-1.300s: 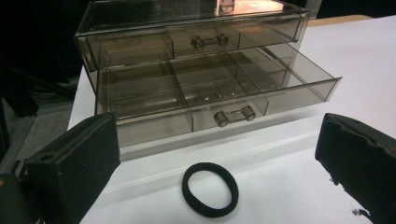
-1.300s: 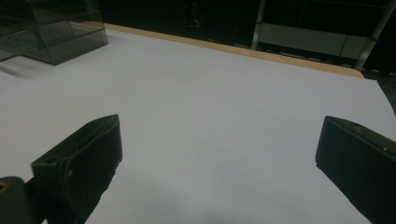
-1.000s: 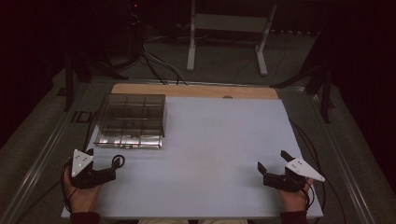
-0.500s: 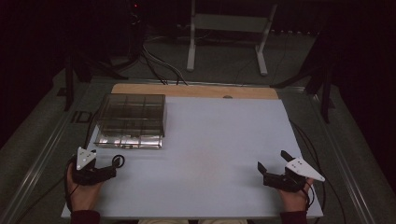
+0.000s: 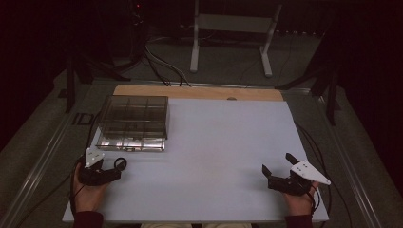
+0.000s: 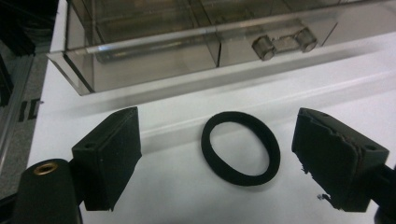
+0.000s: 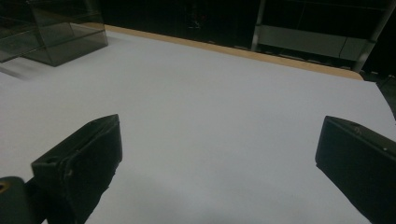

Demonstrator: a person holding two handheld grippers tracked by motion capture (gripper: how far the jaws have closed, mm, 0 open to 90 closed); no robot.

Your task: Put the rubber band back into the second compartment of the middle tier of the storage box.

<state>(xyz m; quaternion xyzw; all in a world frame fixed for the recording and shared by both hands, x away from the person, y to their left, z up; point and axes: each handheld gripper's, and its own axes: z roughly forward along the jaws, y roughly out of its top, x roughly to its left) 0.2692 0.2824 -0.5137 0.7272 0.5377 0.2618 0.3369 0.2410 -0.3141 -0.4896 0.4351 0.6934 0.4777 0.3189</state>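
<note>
A black rubber ring (image 6: 243,179) lies flat on the white table, just in front of the clear compartment box (image 6: 187,42). My left gripper (image 6: 215,140) is open, one jaw on each side of the ring and neither pad touching it; the jaws have just been closing. From above, the ring (image 5: 120,164) sits at the tip of the left gripper (image 5: 114,170), near the table's front left. My right gripper (image 5: 277,164) rests at the front right, jaws wide open over bare table with nothing between them (image 7: 222,135).
The clear box (image 5: 134,122) with several compartments stands at the back left of the white table (image 5: 218,142); its front hinge or latch (image 6: 282,43) faces the ring. A wooden strip (image 5: 199,92) runs along the far edge. Cables and a metal stand lie beyond.
My left gripper has edged right toward the ring, and the grey plate on top has tilted. The right hand has kept still.
</note>
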